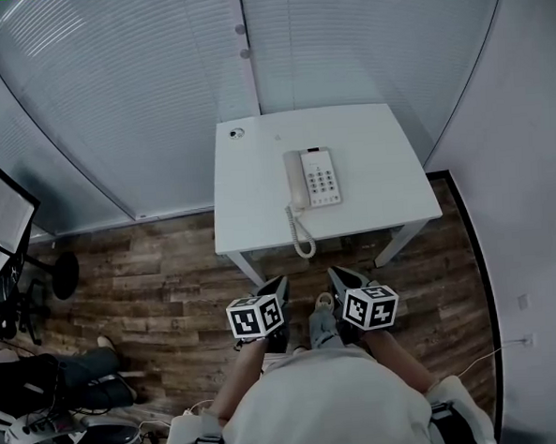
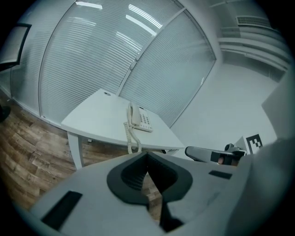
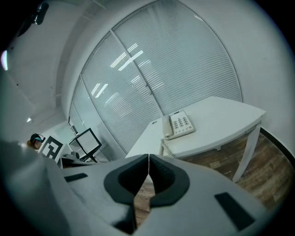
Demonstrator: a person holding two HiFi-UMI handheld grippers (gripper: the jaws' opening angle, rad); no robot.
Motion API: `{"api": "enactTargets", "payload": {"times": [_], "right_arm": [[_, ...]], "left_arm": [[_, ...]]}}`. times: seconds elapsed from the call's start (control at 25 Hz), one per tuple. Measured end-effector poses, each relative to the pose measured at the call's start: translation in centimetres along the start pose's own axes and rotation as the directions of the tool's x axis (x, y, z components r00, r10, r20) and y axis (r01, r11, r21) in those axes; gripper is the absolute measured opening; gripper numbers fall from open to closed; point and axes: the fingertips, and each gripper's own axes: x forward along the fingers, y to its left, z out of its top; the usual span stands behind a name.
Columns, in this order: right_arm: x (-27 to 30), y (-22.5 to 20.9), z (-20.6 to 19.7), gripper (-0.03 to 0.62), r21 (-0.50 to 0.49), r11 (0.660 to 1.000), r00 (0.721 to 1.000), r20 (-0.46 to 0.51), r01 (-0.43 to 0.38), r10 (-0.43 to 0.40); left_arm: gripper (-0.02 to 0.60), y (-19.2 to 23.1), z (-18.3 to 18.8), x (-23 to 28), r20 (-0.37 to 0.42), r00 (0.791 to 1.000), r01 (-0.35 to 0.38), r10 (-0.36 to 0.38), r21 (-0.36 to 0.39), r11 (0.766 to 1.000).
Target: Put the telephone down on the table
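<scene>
White table (image 1: pixel 259 217) at the far side of the wood floor (image 1: pixel 150 280), set against the slatted glass wall (image 1: pixel 157 83), with the telephone (image 1: pixel 313 178) lying flat near its middle. The handset (image 1: pixel 296 180) is seated along the left of the base, and the coiled cord (image 1: pixel 301 234) hangs over the near edge. The left gripper (image 1: pixel 274 289) and right gripper (image 1: pixel 343 278) are held side by side close to the person's body, well apart from the table, each with its jaws pressed together on nothing. Reading: the set-down looks complete, since the telephone rests on the tabletop and neither tong touches it. Next move, as judged: nothing further seems called for. If the telephone needed re-seating, the tongs would have to travel forward past the near edge and part wide around the base, keeping clear of the dangling cord.
</scene>
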Motion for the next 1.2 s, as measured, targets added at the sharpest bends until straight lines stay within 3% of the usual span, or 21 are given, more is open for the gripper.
{"api": "enactTargets", "payload": {"times": [0.44, 1.2], "right_arm": [[-0.1, 1.7, 0.5, 0.02, -0.046, 0.999, 1.0, 0.018, -0.018, 0.019], [-1.3, 1.7, -0.2, 0.02, -0.043, 0.999, 0.999, 0.034, -0.021, 0.023]], "left_arm": [[0.021, -0.6, 0.1, -0.9, 0.02, 1.0, 0.003, -0.003, 0.003, 1.0], [0.021, -1.3, -1.1, -1.8, 0.031, 1.0, 0.002, -0.001, -0.01, 1.0]]}}
